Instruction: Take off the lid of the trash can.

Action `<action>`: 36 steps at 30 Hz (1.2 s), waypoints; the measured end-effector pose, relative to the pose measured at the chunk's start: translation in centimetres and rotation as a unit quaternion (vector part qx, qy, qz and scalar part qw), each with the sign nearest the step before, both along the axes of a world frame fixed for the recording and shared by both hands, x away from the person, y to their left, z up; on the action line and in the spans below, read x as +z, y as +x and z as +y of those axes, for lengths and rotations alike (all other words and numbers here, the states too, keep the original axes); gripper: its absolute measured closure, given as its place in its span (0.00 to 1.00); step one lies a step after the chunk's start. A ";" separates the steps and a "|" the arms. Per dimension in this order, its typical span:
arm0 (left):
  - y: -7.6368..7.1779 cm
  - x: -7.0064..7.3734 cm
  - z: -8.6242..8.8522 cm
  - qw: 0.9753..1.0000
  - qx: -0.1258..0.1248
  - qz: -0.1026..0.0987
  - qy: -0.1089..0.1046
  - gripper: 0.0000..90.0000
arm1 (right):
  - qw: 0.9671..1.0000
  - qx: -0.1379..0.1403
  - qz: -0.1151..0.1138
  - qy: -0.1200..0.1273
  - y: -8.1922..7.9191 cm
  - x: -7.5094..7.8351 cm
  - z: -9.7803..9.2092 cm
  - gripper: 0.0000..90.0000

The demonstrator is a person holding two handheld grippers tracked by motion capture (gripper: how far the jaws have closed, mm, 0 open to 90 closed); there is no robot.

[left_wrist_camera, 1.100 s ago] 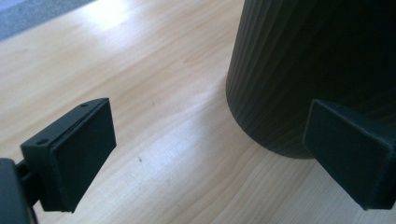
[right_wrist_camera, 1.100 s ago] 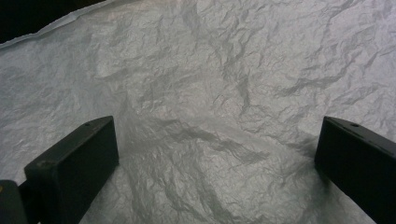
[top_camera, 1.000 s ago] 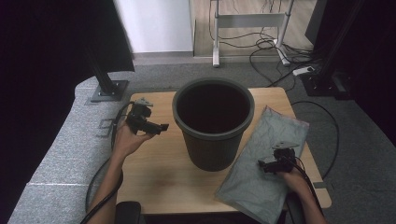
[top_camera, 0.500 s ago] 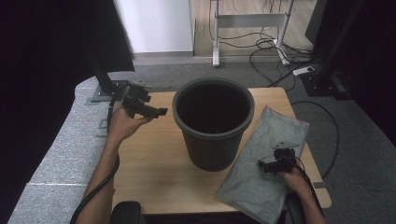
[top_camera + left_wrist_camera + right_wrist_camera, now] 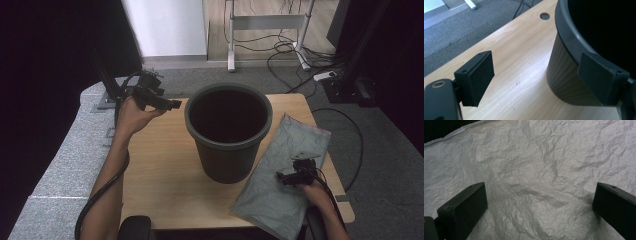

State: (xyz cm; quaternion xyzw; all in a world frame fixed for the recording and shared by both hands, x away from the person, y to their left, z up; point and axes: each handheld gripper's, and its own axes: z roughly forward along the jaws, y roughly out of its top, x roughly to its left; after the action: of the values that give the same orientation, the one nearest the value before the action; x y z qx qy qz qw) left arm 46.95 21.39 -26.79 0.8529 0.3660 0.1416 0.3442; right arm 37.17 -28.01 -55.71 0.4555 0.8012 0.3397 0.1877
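Note:
A dark grey plastic bin [image 5: 228, 130] stands upright in the middle of the wooden table [image 5: 155, 165]. A crinkled grey plastic bag [image 5: 287, 150] lies flat to the right of it, reaching past the table's front edge. My left gripper [image 5: 172, 105] is held in the air at the far left, open, jaws pointing at the bin's rim. In the left gripper view the gripper [image 5: 536, 72] has the bin's wall [image 5: 564, 75] just behind its right jaw. My right gripper [image 5: 282, 177] hovers low over the bag. It is open [image 5: 539, 205] over the wrinkled bag [image 5: 536, 165], gripping nothing.
A cable hole [image 5: 544, 16] sits in the table beyond the bin. A stand's base [image 5: 107, 100] rests on the grey carpet at the left. Cables and a power strip [image 5: 325, 75] lie on the floor behind. A desk frame [image 5: 265, 22] stands at the back.
My left gripper has risen and moved away from me, toward the table's far left corner, still open. The right gripper and the bag have stayed put.

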 end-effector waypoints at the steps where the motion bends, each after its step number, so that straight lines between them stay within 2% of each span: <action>1: 0.1 0.2 -0.1 1.000 -0.001 0.000 -0.001 0.15 | 1.000 0.000 0.000 0.000 0.0 0.0 0.0 0.00; 8: 0.9 2.0 -1.7 1.000 -0.005 -0.009 0.001 0.15 | 1.000 0.000 0.000 0.000 0.0 0.0 0.0 0.00; 13: 1.6 1.6 -3.1 1.000 -0.013 0.000 0.013 0.18 | 1.000 0.000 0.000 0.000 0.0 0.0 0.0 0.00; 19: 2.5 1.0 -4.5 0.999 -0.030 0.010 0.012 0.30 | 1.000 0.001 0.000 0.000 0.0 0.0 0.0 0.00; 23: 3.3 0.4 -6.0 0.999 -0.041 0.015 0.027 0.40 | 1.000 0.001 0.000 0.000 0.0 0.0 0.0 0.00; 25: 3.3 0.2 -6.4 0.999 -0.042 0.015 0.030 0.44 | 1.000 0.001 0.000 0.000 0.0 0.0 0.0 0.00; 26: 3.4 0.0 -7.0 0.998 -0.042 0.009 0.042 0.47 | 1.000 0.001 0.000 0.000 0.0 0.0 0.0 0.00; 28: 3.4 -0.1 -7.3 0.998 -0.041 0.007 0.048 0.50 | 1.000 0.002 0.000 0.000 0.0 0.0 0.0 0.00; 30: 3.5 -0.2 -7.7 0.998 -0.042 0.003 0.054 0.58 | 1.000 0.002 0.000 0.000 0.0 0.0 0.0 0.00; 31: 3.4 -0.3 -8.1 0.997 -0.049 -0.001 0.066 0.65 | 1.000 0.003 0.000 0.000 0.0 0.0 0.0 0.00; 33: 3.3 -0.3 -8.3 0.996 -0.048 -0.003 0.070 0.76 | 1.000 0.003 0.000 0.000 0.0 0.0 0.0 0.00; 36: 3.2 -0.3 -8.5 0.996 -0.047 -0.003 0.071 0.83 | 1.000 0.003 0.000 0.000 0.0 0.0 0.0 0.00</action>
State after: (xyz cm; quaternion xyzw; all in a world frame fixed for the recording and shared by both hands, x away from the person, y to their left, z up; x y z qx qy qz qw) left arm 50.19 12.89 -27.10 0.8910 0.3140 0.1533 0.2898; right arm 37.14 -28.03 -55.71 0.4529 0.8025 0.3406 0.1868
